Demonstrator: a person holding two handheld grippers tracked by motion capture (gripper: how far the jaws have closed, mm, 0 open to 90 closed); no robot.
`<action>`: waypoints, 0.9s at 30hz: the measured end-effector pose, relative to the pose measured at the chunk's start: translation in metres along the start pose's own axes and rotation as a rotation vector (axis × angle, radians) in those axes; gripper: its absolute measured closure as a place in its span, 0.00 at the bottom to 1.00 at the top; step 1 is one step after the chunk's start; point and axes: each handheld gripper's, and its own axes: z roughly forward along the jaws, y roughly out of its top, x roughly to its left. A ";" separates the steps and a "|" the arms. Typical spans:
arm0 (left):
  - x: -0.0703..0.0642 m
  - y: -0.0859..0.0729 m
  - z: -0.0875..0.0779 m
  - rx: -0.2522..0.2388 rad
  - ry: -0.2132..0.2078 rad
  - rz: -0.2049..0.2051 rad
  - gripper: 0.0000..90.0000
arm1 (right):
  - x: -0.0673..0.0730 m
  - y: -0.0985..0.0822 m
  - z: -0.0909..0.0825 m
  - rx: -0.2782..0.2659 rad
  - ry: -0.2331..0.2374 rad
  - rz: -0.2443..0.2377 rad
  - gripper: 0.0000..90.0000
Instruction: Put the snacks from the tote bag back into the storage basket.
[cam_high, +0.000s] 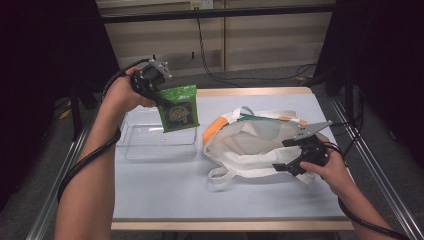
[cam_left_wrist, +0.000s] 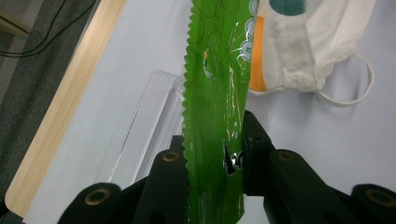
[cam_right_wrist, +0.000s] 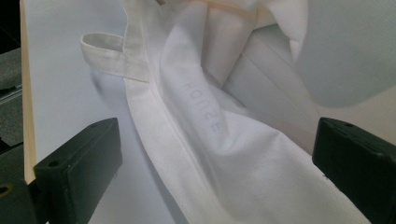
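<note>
Left gripper (cam_high: 161, 100): jaws clamped on green snack packet (cam_high: 180, 107), packet hanging between them above clear tray (cam_high: 155, 142). Right gripper (cam_high: 300, 155): jaws wide apart, gripping nothing; white tote bag (cam_high: 250, 145) fabric lies between them on bench (cam_high: 165, 195).

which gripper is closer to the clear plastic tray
Left. The left gripper hangs just above the clear tray's far edge, holding a green snack packet. The right gripper sits across the tote bag, open at its near side.
</note>
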 end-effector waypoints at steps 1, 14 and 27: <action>0.000 0.000 0.000 -0.004 0.006 -0.002 0.84 | 0.000 0.000 0.000 -0.002 0.000 -0.002 0.01; 0.003 -0.009 0.006 0.005 0.002 0.005 0.84 | 0.000 -0.001 0.001 -0.005 0.001 0.004 0.01; 0.004 -0.020 0.011 0.015 -0.013 0.025 0.84 | 0.000 -0.003 0.004 0.007 0.003 0.002 0.01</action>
